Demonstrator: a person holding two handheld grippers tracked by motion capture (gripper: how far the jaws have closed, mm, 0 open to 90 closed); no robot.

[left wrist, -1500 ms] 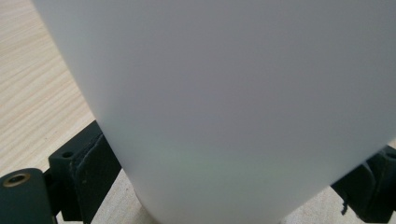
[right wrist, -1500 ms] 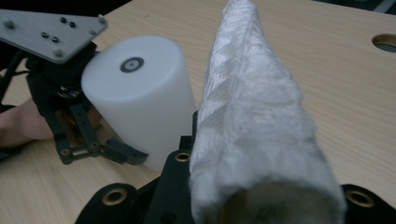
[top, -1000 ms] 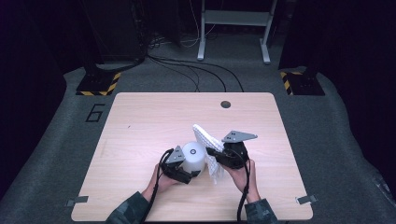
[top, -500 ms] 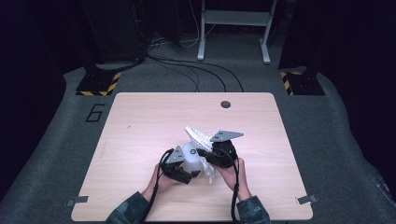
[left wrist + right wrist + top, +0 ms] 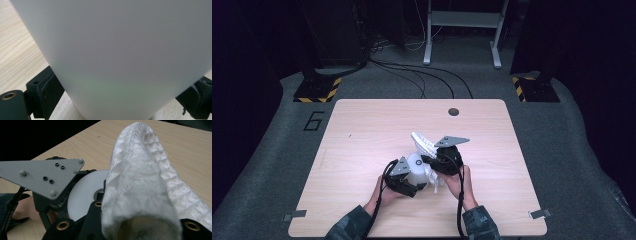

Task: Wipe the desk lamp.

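Observation:
A white cup (image 5: 415, 164) stands on the wooden table (image 5: 362, 130), and my left gripper (image 5: 412, 176) is shut on its side. In the left gripper view the cup's wall (image 5: 120, 50) is held between the two black pads (image 5: 46, 96). My right gripper (image 5: 434, 161) is shut on a white waffle-weave cloth (image 5: 423, 142), which sticks up and back from it. That gripper sits close against the cup's right side. In the right gripper view the rolled cloth (image 5: 140, 182) rises from the jaws, with the cup's round top (image 5: 81, 196) just behind it.
The left gripper's grey three-cornered plate (image 5: 42, 175) is close by at the left of the right gripper view. A round cable hole (image 5: 453, 111) lies near the table's far edge. Bare tabletop surrounds both hands. Cables and stands are on the floor beyond.
My right gripper has moved left and slightly down with the cloth, closing in on the cup. The left gripper and the cup have stayed put.

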